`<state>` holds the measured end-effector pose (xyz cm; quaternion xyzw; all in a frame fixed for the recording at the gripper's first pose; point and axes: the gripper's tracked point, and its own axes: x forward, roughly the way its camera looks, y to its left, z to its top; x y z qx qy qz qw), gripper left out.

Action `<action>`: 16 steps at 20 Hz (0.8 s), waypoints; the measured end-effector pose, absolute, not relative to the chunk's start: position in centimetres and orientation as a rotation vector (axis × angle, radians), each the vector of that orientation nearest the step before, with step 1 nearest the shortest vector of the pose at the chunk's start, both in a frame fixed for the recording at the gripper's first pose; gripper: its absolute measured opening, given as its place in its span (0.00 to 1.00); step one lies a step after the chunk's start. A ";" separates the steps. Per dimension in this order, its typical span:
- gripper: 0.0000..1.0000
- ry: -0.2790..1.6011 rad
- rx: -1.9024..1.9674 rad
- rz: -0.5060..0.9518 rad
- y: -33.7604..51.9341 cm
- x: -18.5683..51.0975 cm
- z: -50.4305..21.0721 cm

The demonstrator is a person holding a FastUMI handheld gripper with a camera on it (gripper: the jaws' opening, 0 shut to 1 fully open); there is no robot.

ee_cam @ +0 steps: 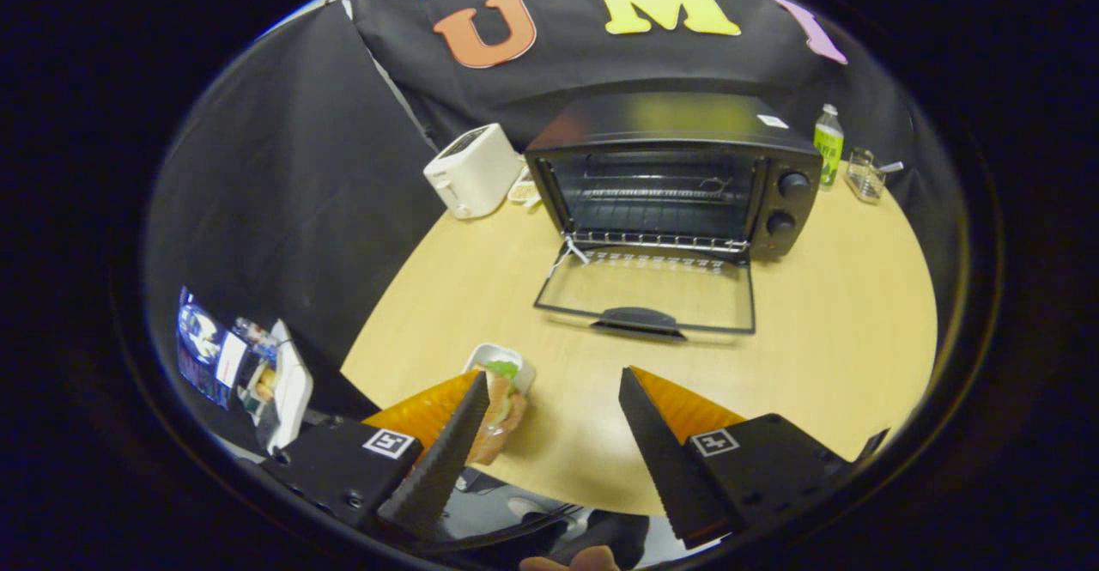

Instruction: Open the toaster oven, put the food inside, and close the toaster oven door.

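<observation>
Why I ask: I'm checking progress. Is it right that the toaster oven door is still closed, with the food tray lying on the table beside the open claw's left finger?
Not quite: the gripper view shows the toaster oven door folded down open. The rest holds: the food tray lies on the table beside the open claw's left finger.

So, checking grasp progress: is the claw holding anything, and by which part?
Nothing. The claw is open, and the food lies on the table beside its left finger.

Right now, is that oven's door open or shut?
Open: the door lies flat on the table, and the oven shows its rack.
</observation>
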<state>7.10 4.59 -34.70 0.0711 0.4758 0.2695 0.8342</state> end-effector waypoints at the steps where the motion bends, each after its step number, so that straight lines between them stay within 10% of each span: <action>1: 1.00 1.038 0.170 0.581 5.3 6.4 -35.0; 12: 0.97 1.308 0.323 0.599 9.7 2.0 -41.3; 16: 0.76 1.376 0.387 0.598 10.6 1.9 -42.3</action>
